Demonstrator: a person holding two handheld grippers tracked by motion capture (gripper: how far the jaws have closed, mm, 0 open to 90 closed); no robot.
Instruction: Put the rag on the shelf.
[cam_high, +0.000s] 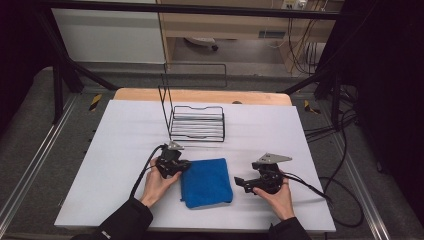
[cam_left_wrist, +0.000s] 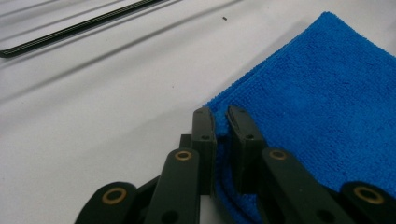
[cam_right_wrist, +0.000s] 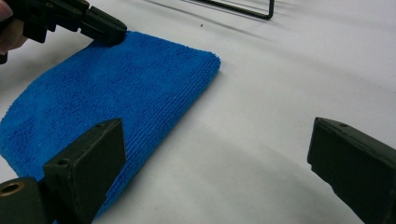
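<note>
Closest to me, the jaws of my left hand-held gripper (cam_left_wrist: 220, 122) pinch the near corner of the folded blue cloth (cam_left_wrist: 317, 102), the pads pressed onto the edge with only the terry pile between them. From above, this left hand-held gripper (cam_high: 186, 165) sits at the cloth's (cam_high: 207, 182) upper left corner, my left hand (cam_high: 156, 186) behind it. Nothing readable is printed on the cloth, and I can make out no tag or lettering on either tool.

Lying flat on the white surface (cam_high: 120, 145), the cloth has its folded layers stacked at the corner I hold. My right hand-held gripper (cam_high: 240, 182) rests just off the cloth's right edge, not touching it; its jaws stand wide apart with bare surface between them, as the right gripper view shows (cam_right_wrist: 210, 158).

Beyond the cloth stands a black wire rack (cam_high: 196, 122), near its far edge but apart from it. White surface lies bare to the left of my left hand, in front of the cloth toward me, and to the right past my right hand (cam_high: 277, 197). Behind the rack, the surface's wooden far edge (cam_high: 200, 95) shows.
</note>
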